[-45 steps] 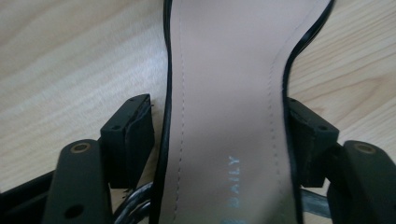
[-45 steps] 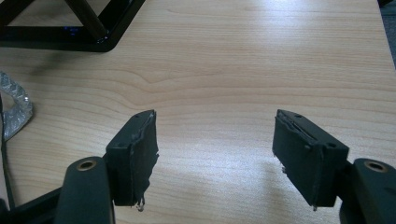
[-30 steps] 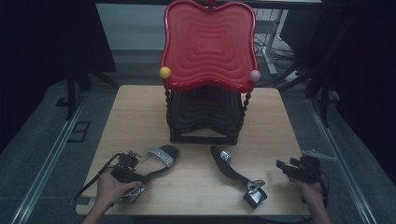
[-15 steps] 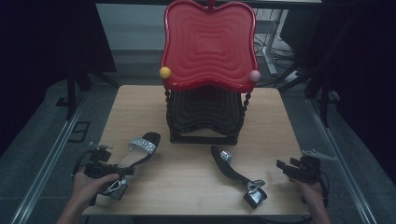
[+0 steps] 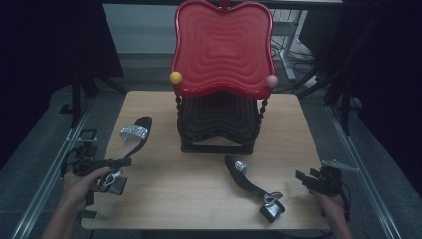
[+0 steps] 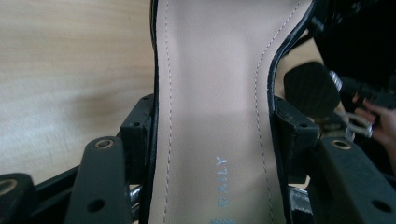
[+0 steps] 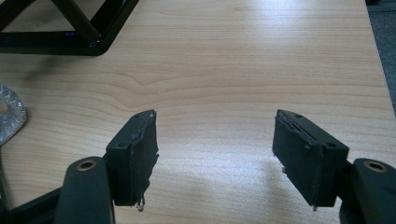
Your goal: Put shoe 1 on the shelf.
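The left tool (image 5: 112, 163) pinches a black high-heeled sandal with a glittery silver toe strap (image 5: 130, 142) across its waist; in the left gripper view both pads press the edges of the beige insole (image 6: 212, 107). That sandal is lifted at the table's left edge, toe pointing far and slightly right, its heel and ankle buckle hanging near the person's left hand (image 5: 79, 181). The right tool (image 5: 304, 179) sits at the near right corner with its pads spread and nothing between them, bare light wooden table (image 7: 243, 70) showing in the gap. The matching second black sandal (image 5: 251, 185) lies on the table just left of the right tool, heel toward the near edge. Farther back, at the table's middle, stands a black ribbed rack with a red wavy plastic top (image 5: 222, 50), carrying a yellow ball (image 5: 175, 77) and a pink ball (image 5: 271, 80) at its corners.
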Available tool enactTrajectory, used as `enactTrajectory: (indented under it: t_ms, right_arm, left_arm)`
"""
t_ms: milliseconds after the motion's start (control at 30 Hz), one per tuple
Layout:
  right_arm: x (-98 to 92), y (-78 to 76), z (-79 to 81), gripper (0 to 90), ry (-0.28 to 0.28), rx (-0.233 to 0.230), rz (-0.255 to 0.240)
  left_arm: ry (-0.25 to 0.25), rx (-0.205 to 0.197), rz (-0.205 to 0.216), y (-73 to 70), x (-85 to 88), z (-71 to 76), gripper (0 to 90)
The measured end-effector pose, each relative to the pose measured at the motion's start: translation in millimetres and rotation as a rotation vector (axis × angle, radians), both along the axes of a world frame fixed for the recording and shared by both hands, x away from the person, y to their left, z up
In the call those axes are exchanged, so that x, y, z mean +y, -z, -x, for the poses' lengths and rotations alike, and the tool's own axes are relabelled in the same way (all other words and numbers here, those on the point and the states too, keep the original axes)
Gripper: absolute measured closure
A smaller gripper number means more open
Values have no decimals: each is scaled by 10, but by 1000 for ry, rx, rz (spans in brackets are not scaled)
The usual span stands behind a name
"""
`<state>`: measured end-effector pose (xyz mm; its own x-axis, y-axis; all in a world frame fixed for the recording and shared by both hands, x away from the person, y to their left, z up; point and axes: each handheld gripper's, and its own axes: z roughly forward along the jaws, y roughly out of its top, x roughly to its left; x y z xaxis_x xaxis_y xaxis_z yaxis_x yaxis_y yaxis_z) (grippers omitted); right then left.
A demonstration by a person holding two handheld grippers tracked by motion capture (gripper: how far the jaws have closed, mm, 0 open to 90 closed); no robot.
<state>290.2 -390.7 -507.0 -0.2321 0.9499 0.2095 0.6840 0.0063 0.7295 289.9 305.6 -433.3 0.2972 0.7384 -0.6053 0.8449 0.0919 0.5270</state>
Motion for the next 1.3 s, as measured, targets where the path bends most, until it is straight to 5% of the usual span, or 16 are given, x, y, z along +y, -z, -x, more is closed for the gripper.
enactTrajectory:
  t_ms: [533,867,1300]
  right_arm:
    - [16,-21,5,310,18,-15,-6]
    - [-47,3,-17,311,24,-13,-28]
    - [-5,2,-21,311,11,-12,-10]
  left_arm:
    - [-36,-41,111,-350,42,-300,427]
    - [-73,-44,133,-425,-47,-432,427]
    - [-106,-71,173,-596,41,-556,427]
